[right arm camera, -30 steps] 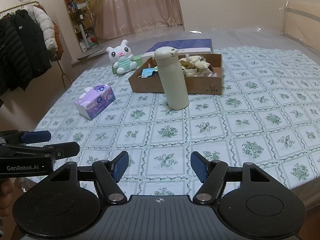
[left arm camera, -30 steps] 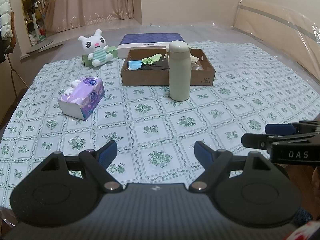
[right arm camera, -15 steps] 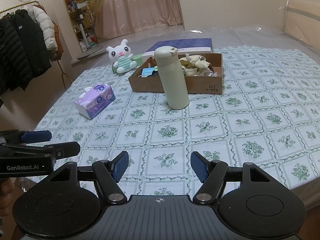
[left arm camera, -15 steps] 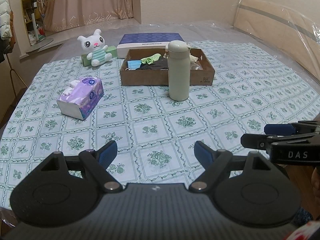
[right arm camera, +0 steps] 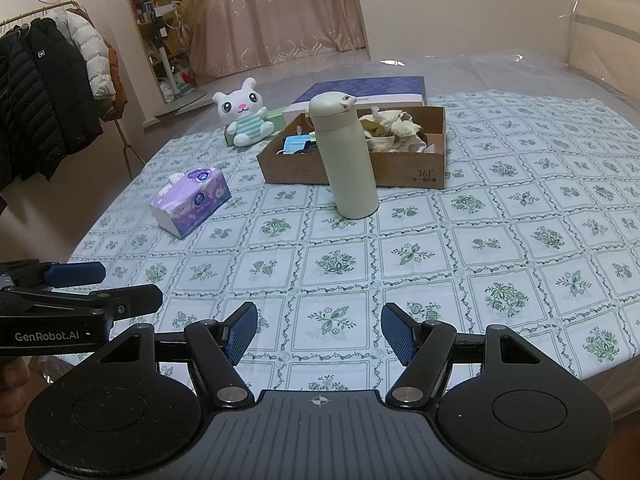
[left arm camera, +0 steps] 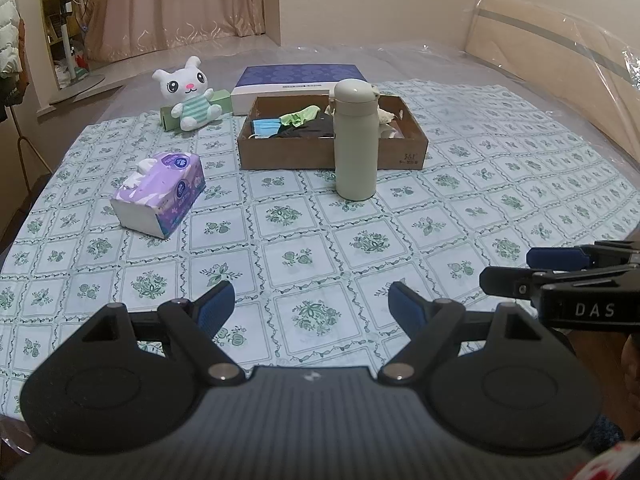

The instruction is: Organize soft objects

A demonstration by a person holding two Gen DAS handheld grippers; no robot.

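- the left hand-held gripper hangs low over the near edge of the worktop. its two blue pads are wide apart and hold nothing.
- the right hand-held gripper is also low at the near edge, wide open, with nothing between its pads.
- in the left wrist view the right hand-held gripper pokes in from 3 o'clock; in the right wrist view the left one pokes in from 9 o'clock.
- the worktop has a cloth with green flower squares.
- a purple tissue pack lies on the cloth at about 10 o'clock from the left hand-held gripper, well apart from both.
- a white bunny toy in a green striped shirt sits far back at 11 o'clock. it leans on a small green box.
- a tall cream bottle stands upright at 12 o'clock, just in front of a brown cardboard box.
- inside the cardboard box is a blue face mask on the left, a green cloth and something black in the middle, and cream rags on the right.
- a flat blue and white box lies behind the cardboard box.
- dark and white coats hang on a rack at 9 o'clock in the right wrist view.
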